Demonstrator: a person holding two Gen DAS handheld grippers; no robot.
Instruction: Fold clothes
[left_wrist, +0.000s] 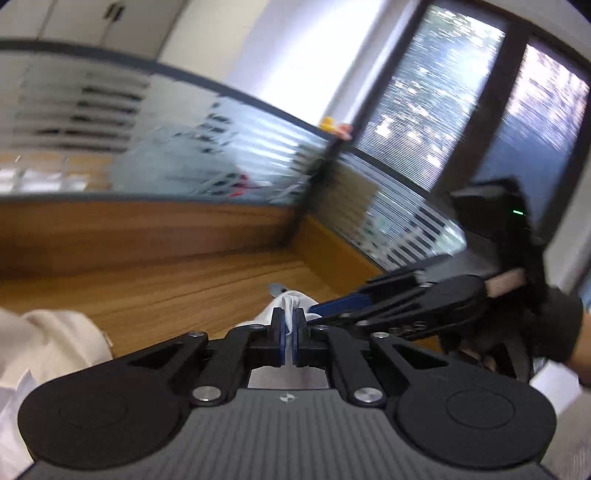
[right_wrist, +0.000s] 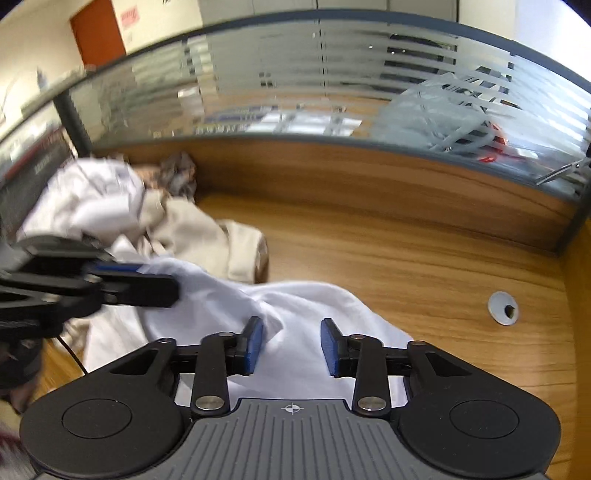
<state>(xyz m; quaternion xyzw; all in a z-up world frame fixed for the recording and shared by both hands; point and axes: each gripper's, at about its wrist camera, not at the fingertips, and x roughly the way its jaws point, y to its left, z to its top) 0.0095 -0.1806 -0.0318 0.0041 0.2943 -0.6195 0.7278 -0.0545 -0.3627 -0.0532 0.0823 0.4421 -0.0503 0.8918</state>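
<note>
Left gripper (left_wrist: 290, 326): jaws clenched on a pinch of the white garment (right_wrist: 295, 306), presumably anchoring an edge. Garment lies rumpled on the counter (right_wrist: 424, 266), beside a beige pile (right_wrist: 199, 232). Right gripper (right_wrist: 291, 345): jaws apart, straddling cloth, nothing pinched yet.

It was an office, prob. an open-plan one. The bench (right_wrist: 406, 251) had a wood-look top w/ a cable grommet (right_wrist: 503, 308) in it. Frosted striped glass partitions (right_wrist: 332, 74) in grey frames stood along its back and side, like a cubicle. Behind them were other desks, a big window (left_wrist: 461, 92) and an orange door (right_wrist: 98, 33).
</note>
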